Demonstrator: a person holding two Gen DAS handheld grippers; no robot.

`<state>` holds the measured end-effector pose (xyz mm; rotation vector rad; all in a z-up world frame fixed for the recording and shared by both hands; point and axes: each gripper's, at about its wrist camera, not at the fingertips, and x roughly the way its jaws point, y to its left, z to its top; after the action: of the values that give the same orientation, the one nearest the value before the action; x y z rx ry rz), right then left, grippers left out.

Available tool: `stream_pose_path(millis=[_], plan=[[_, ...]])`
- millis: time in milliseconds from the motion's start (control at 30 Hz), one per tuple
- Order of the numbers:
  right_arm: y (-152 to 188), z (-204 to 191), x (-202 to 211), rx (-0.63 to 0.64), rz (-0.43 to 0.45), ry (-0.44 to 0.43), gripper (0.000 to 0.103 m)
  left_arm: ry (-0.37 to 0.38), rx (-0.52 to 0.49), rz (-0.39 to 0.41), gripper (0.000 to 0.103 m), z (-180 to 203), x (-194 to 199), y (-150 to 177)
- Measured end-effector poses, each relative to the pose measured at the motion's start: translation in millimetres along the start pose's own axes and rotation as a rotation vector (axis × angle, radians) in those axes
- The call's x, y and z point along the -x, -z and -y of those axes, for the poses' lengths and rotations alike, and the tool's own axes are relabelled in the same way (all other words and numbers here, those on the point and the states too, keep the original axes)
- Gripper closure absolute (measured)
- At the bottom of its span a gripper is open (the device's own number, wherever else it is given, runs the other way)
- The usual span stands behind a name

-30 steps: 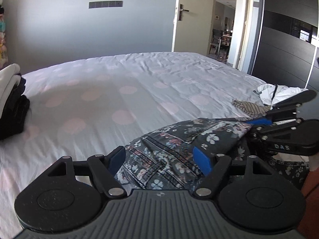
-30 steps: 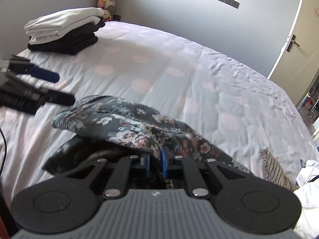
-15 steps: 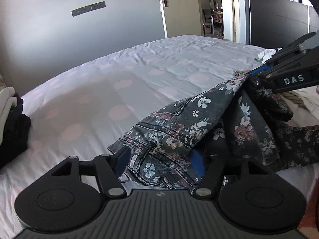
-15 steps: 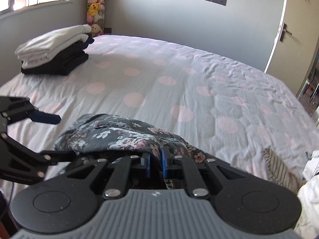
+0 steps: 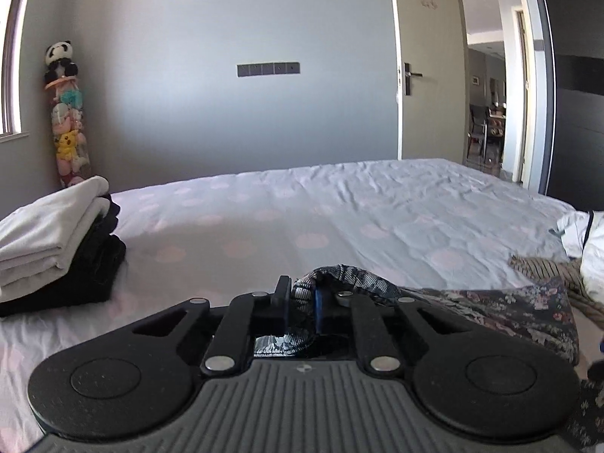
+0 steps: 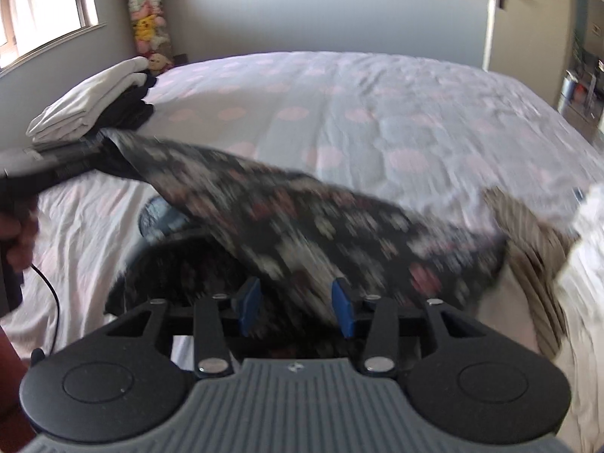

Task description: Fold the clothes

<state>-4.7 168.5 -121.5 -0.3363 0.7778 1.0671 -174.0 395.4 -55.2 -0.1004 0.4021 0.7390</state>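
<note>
Left tongs (image 5: 302,302) closing on a bunched edge of the floral garment (image 5: 521,313), cloth pinched between the blue pads. From there the garment trails off toward three o'clock across the bed (image 5: 339,204). Right tongs (image 6: 296,302) opening, about half spread, the blurred floral cloth draped across the gap but not gripped. Folded stack (image 5: 53,241) of white on black sits at nine o'clock in the left view, well apart. Striped cloth (image 6: 528,234) and a white garment (image 6: 589,249) lie at three o'clock in the right view.
</note>
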Motion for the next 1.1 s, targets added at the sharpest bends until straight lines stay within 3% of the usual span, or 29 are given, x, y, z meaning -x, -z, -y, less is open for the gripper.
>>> stream_pose_path(millis=[200,300,467,667,867,933,1100], plan=[[24,28,6,-0.109,-0.051,0.037,0.046,-0.091,0.007,0.020,0.092,-23,23,-48],[25,28,-5,-0.132,-0.061,0.003,0.042,-0.159,-0.041,0.005,0.092,-35,32,-66],[15,23,-32,-0.121,-0.060,-0.002,0.042,-0.272,-0.094,-0.009,0.092,-62,38,-81],[4,35,-62,-0.190,-0.078,-0.036,0.043,-0.357,-0.091,-0.096,0.092,-98,23,-74],[6,-2,-56,-0.104,-0.038,-0.166,0.043,-0.382,-0.103,-0.167,0.092,-116,5,-54],[6,-12,-57,-0.134,-0.049,-0.220,0.043,-0.381,-0.102,-0.183,0.092,-119,2,-49],[0,-27,-63,-0.345,-0.084,-0.368,0.032,-0.375,-0.109,-0.187,0.092,-120,5,-41]])
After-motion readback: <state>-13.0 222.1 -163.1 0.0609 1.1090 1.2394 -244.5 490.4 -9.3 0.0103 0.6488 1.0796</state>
